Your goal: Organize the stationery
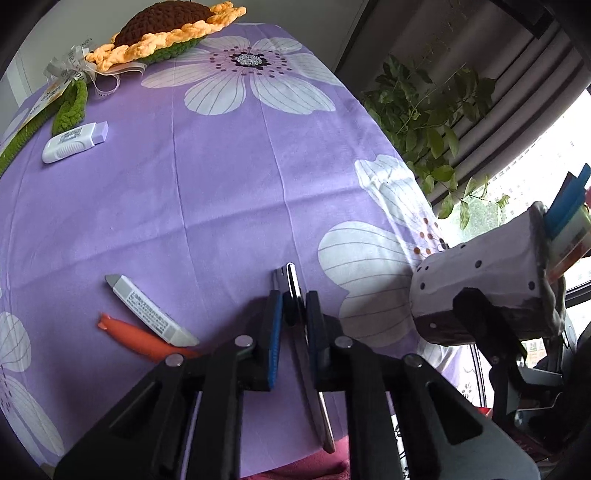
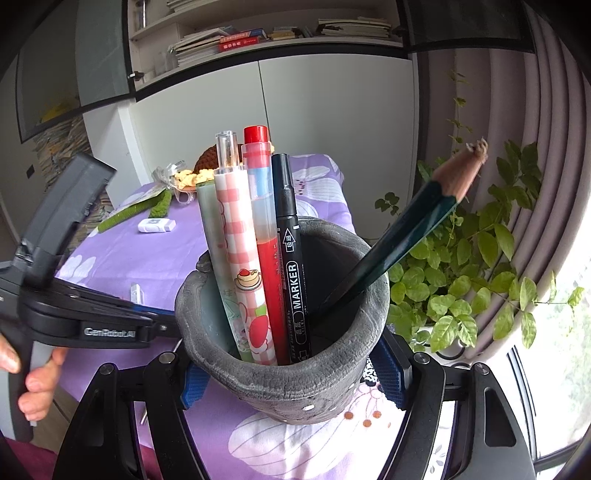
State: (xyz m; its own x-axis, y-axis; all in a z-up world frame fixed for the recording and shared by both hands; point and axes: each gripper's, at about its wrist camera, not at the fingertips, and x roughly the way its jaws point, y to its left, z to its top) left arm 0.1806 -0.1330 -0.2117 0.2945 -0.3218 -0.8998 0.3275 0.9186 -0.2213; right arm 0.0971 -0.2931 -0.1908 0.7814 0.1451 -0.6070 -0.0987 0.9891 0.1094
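A slim black and silver pen-like tool (image 1: 291,278) lies on the purple flowered cloth (image 1: 221,192), and my left gripper (image 1: 293,301) is shut on it, pointing steeply down. My right gripper (image 2: 295,373) is shut on a grey pen holder (image 2: 280,384), held off the table's right edge; one of its black fingers (image 1: 476,310) shows against the holder (image 1: 487,273) in the left wrist view. The holder carries a checked pen (image 2: 240,240), a red pen (image 2: 262,221), a black marker (image 2: 293,266) and a dark green pencil (image 2: 406,236).
On the cloth lie a white stick eraser (image 1: 147,310), an orange pen (image 1: 140,339) and a white-lilac correction tape (image 1: 74,142). A crochet sunflower (image 1: 166,33) lies at the far end. A leafy plant (image 1: 424,122) and curtains stand right. A hand (image 2: 37,384) holds the left gripper's handle.
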